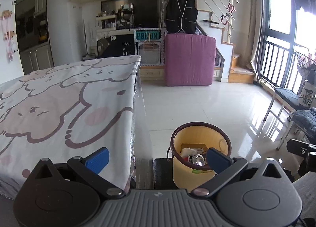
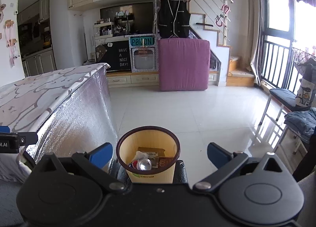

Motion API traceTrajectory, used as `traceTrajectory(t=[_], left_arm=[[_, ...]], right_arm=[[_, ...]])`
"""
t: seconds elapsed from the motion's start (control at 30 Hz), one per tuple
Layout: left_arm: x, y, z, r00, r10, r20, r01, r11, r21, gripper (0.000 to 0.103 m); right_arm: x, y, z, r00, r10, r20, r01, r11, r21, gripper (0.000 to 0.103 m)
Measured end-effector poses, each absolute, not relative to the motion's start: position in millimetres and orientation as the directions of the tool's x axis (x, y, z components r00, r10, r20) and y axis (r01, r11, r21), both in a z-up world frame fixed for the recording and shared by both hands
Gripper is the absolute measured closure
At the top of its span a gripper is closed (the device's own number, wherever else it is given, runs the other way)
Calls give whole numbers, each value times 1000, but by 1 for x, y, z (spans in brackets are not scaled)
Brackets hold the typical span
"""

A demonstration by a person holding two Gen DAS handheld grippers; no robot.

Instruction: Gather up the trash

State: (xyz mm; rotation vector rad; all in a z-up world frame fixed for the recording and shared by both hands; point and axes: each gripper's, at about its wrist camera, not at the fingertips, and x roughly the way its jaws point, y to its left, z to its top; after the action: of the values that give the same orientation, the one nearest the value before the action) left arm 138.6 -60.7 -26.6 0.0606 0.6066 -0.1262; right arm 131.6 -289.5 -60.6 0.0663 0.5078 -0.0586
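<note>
A yellow waste bin [image 1: 185, 169] with a dark rim stands on a black stool right of the table. It holds a crushed drink can [image 1: 199, 160], white crumpled paper [image 1: 186, 151] and a cardboard box. My left gripper [image 1: 158, 157] is open and empty, with its left finger over the table edge and its right finger over the bin. In the right wrist view the bin [image 2: 152, 175] sits between my fingers, with the can [image 2: 145, 163] inside. My right gripper [image 2: 159, 155] is open and empty above it.
A table with a sheep-print cloth [image 1: 59, 96] fills the left; its foil-covered side [image 2: 79, 112] faces the bin. A purple mattress [image 1: 189, 59] leans at the back. A chair [image 1: 290, 98] with clothes stands right. White tiled floor [image 2: 187, 108] lies beyond the bin.
</note>
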Motion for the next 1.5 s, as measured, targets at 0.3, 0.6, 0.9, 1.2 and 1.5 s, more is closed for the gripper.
traceTrajectory(t=[0.3,0.6,0.9,1.2,1.5], left_arm=[[126,-52,-50,819,-147,-555,155,987,-33,0],[122,-45,-58,821,-149,-551,143,988,-54,0],[119,-44,-58,824,-144,-548,139,989,-51,0],[117,-47,-58,824,-145,-548,148,988,-39,0],[117,-48,-58,824,-145,-548,150,988,-37,0]], right_arm=[[118,-283,-72,893,-61,-445,87,996,37,0],[108,-280,-79,900,-77,-429,85,996,-1,0],[108,-286,-88,889,-61,-455,92,995,46,0],[106,-292,-92,882,-70,-466,119,990,77,0],[105,-290,-92,883,-70,-464,115,991,68,0]])
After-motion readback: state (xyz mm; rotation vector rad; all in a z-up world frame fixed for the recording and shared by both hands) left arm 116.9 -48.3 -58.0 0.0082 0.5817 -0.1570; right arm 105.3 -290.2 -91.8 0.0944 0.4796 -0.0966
